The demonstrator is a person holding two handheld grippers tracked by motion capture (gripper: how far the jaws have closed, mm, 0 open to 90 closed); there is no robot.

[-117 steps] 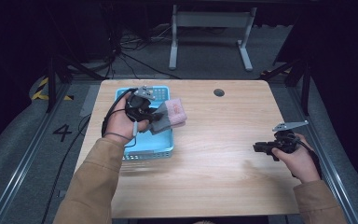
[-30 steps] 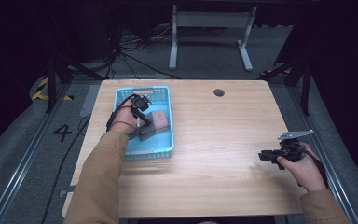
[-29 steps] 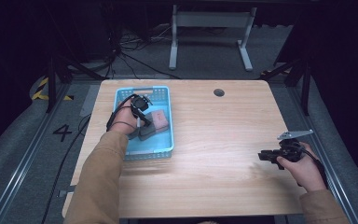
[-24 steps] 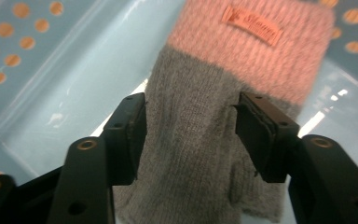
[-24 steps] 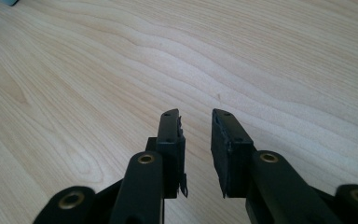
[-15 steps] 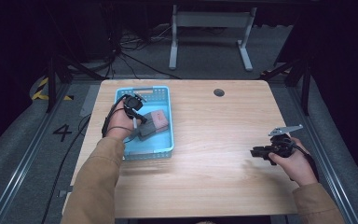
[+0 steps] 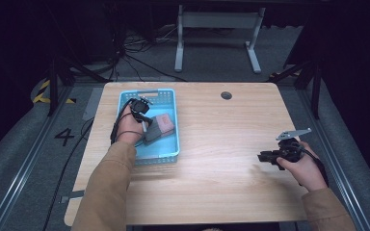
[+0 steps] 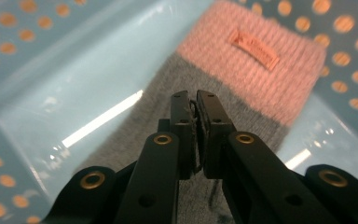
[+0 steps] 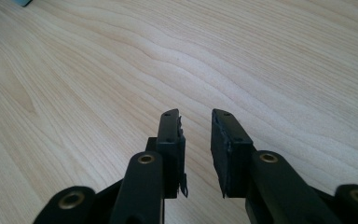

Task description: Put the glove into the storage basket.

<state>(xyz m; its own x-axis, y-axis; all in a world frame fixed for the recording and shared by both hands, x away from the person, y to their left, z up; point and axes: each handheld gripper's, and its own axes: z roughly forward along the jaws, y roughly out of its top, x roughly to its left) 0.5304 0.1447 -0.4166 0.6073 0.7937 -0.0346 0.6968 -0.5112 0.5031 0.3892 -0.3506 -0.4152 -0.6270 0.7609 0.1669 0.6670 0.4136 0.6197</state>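
Observation:
A knitted piece, pink (image 7: 164,121) at one end and grey at the other, lies flat in the blue perforated basket (image 7: 171,150) at the table's left. My left gripper (image 7: 143,109) hovers over the basket beside it. In the left gripper view the jaws (image 8: 196,96) have just closed and stand together above the grey part of the knitted piece (image 8: 256,70), with no fabric pinched between them. My right gripper (image 7: 263,156) sits low over the bare wood near the table's right edge. Its jaws (image 9: 196,116) stand apart with nothing between them.
The wooden table (image 7: 221,130) has a round cable hole (image 7: 226,95) at the back. Dark floor, cables and a desk frame (image 7: 217,29) lie beyond the far edge. A rail runs along each side of the table.
Some seconds ago the left gripper held the knitted piece above the basket; now it lies in the basket, let go. The right gripper has drifted slightly left.

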